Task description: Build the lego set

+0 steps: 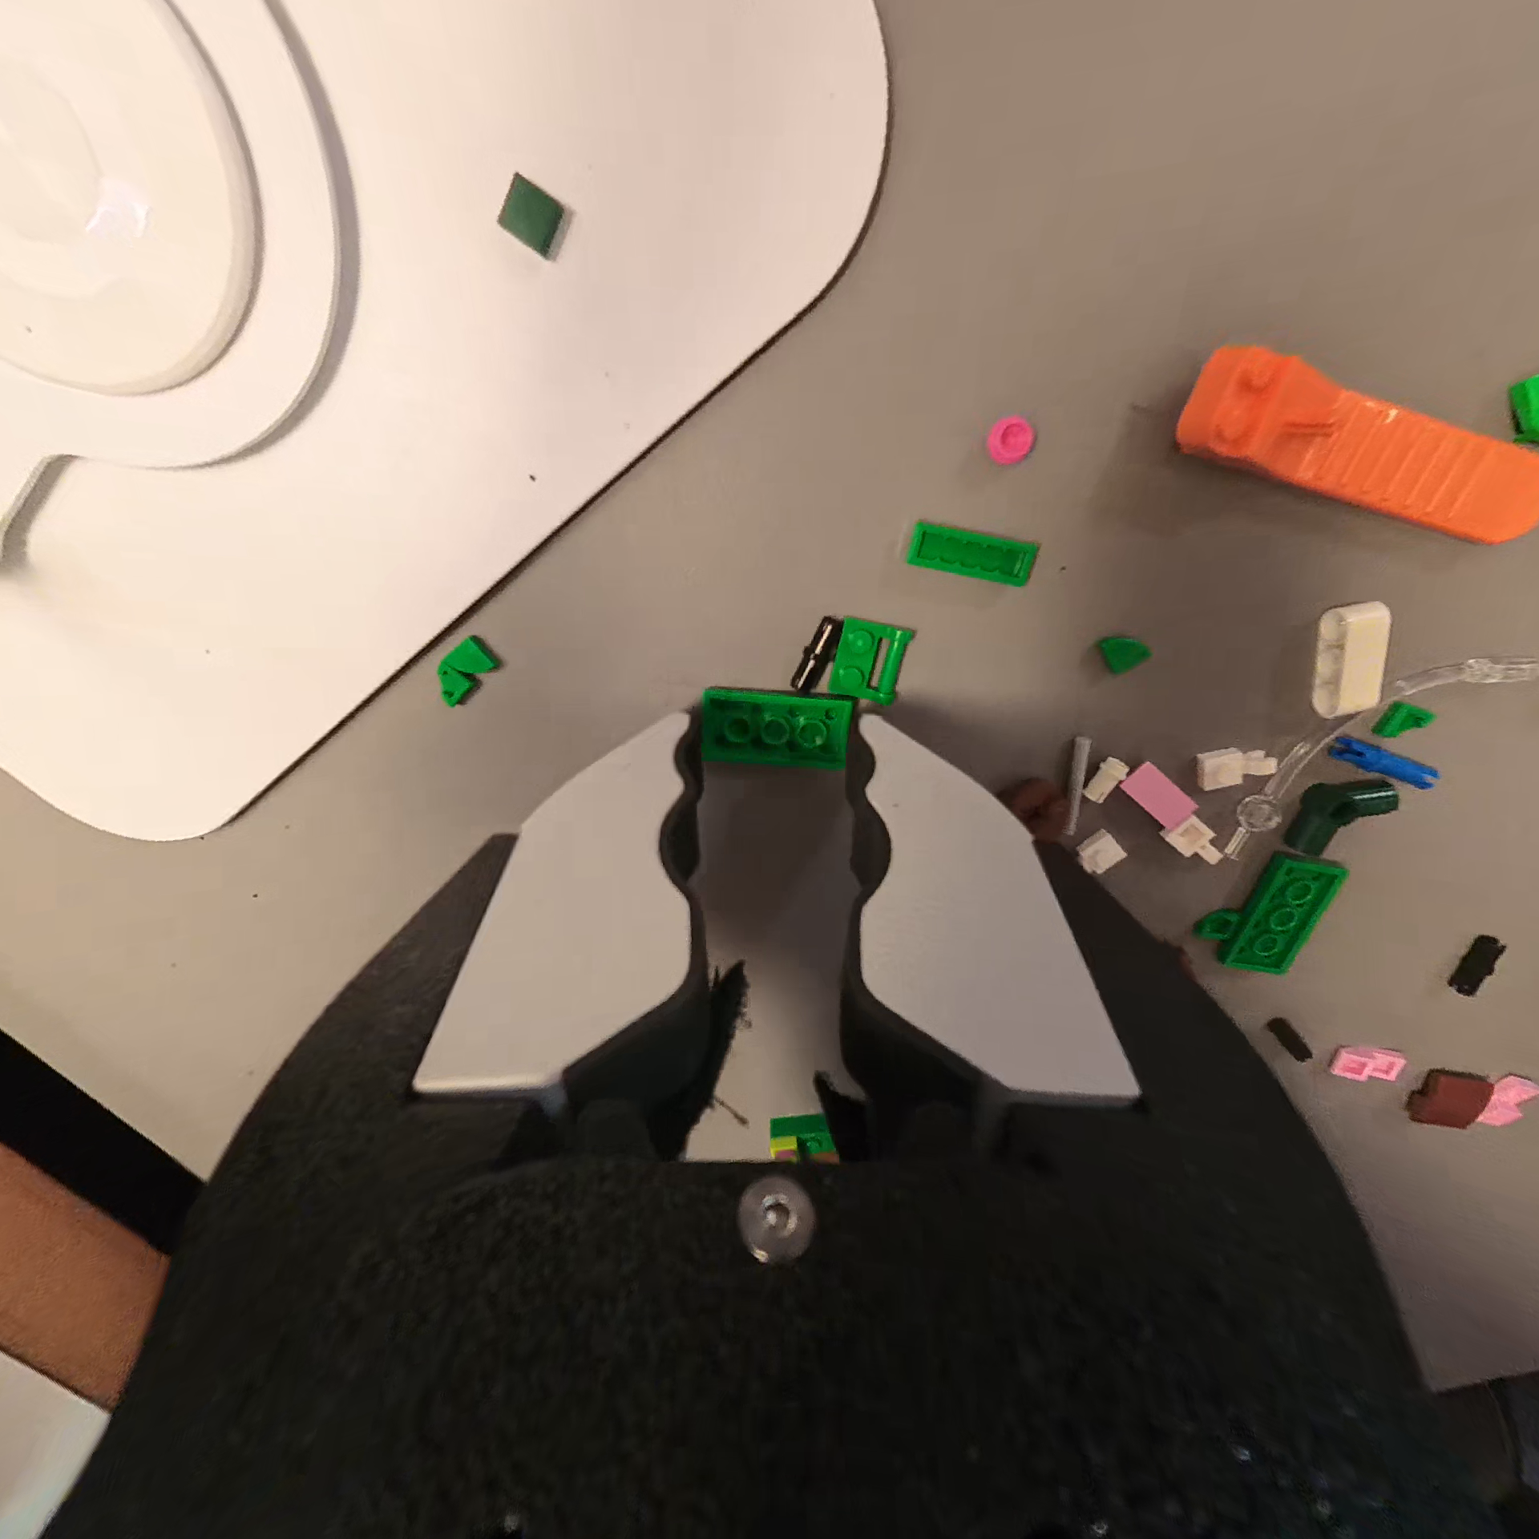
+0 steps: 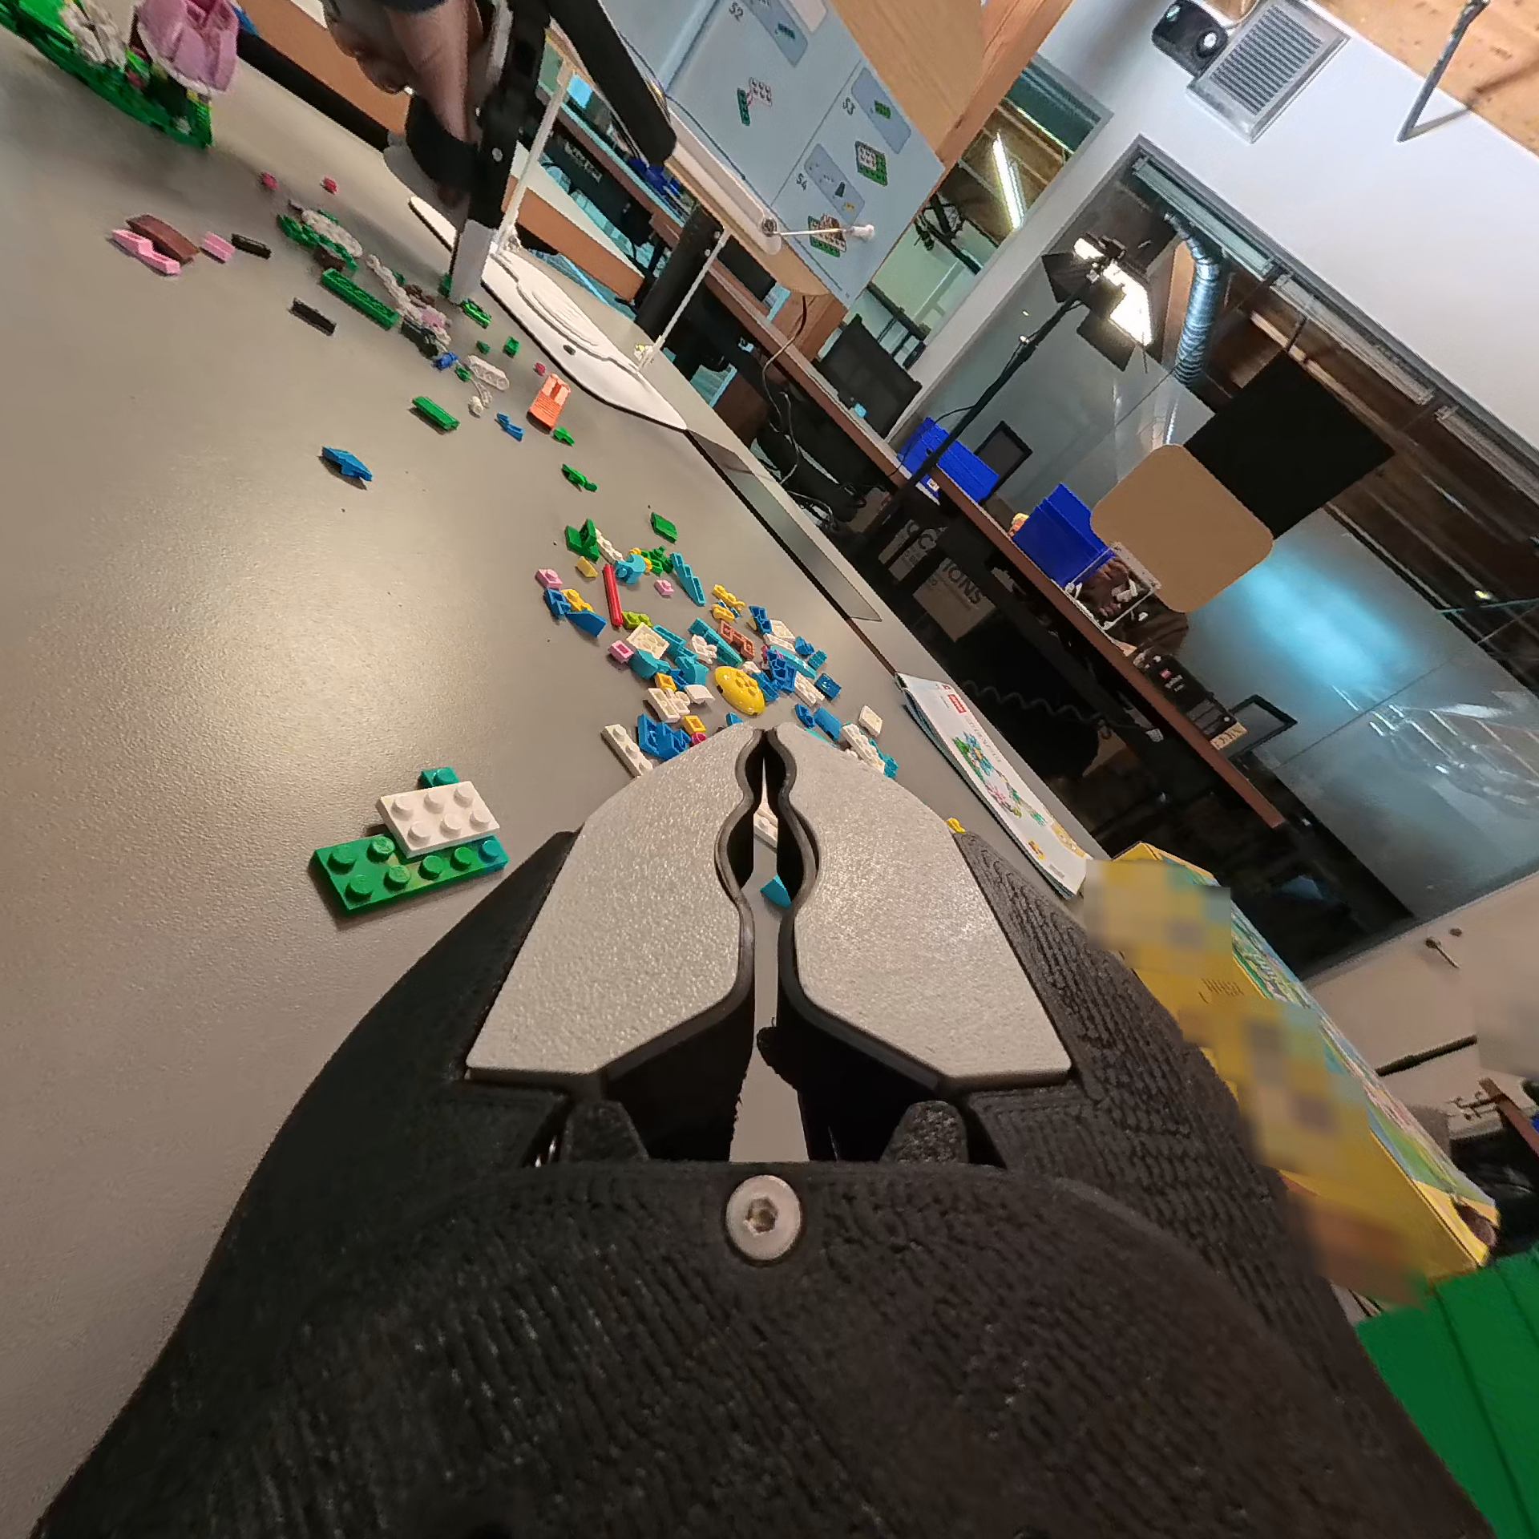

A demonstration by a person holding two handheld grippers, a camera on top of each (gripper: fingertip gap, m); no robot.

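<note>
Left wrist view: left tool pinches green plate.

Small green piece cut by the right edge (shape unclear), beside the orange separator.

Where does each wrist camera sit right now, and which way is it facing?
Left wrist view: on the left gripper, looking straight down at the grey table; fingertips grip a green plate; a forearm shows.
Right wrist view: on the shut right gripper, low, looking across the table at the coloured brick pile.
Shared: orange brick separator, and the left gripper.
</note>
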